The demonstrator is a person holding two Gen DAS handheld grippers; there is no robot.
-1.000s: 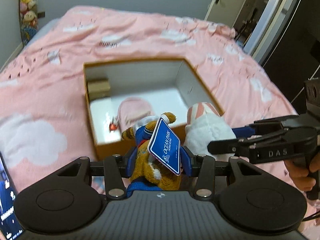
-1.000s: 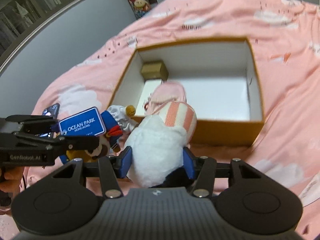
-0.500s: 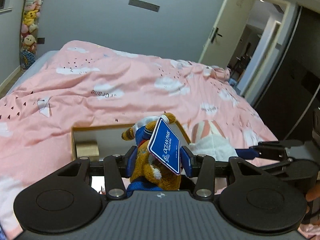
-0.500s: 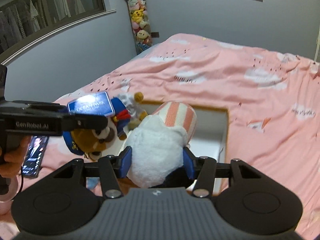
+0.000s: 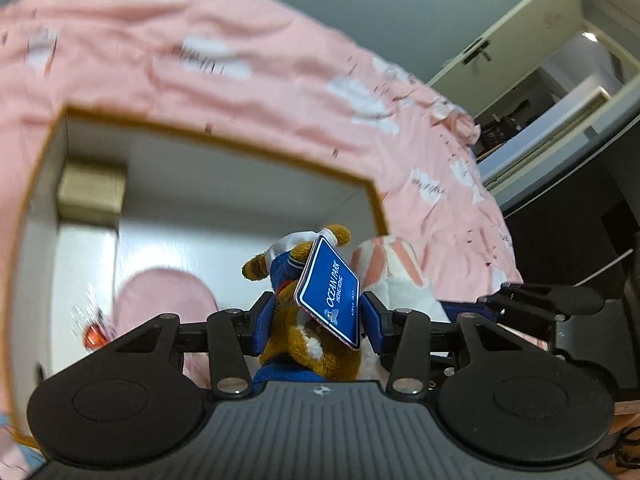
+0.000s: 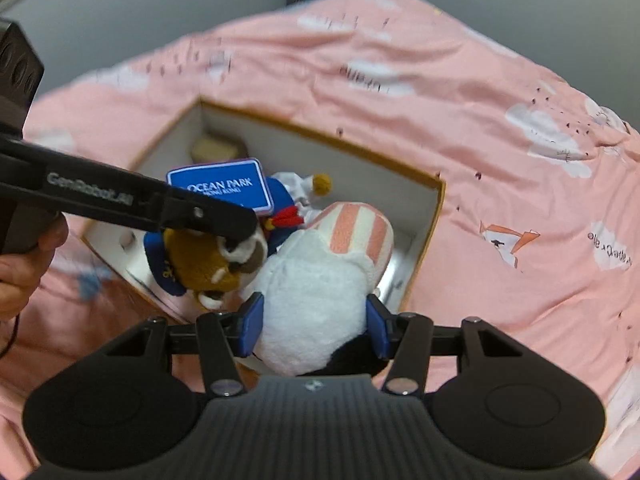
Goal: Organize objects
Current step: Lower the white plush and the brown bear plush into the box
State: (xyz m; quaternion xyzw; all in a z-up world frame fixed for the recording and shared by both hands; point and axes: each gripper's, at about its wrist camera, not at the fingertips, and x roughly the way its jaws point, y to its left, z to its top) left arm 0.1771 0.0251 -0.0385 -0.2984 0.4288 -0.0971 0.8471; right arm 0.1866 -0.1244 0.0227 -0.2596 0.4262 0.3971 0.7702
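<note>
Both claws, the left (image 5: 314,316) clenching the bear (image 5: 308,336) and the right (image 6: 312,322) the bunny (image 6: 320,300), are now hovering over the box (image 5: 240,152), bunny at the bear's three o'clock, ready for dropping.

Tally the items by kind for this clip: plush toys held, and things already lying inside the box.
Plush toys held: 2, brown plush in the left gripper, white plush in the right gripper
Things in the box: 3, small gold box, pink pouch, red trinket
Total: 5
</note>
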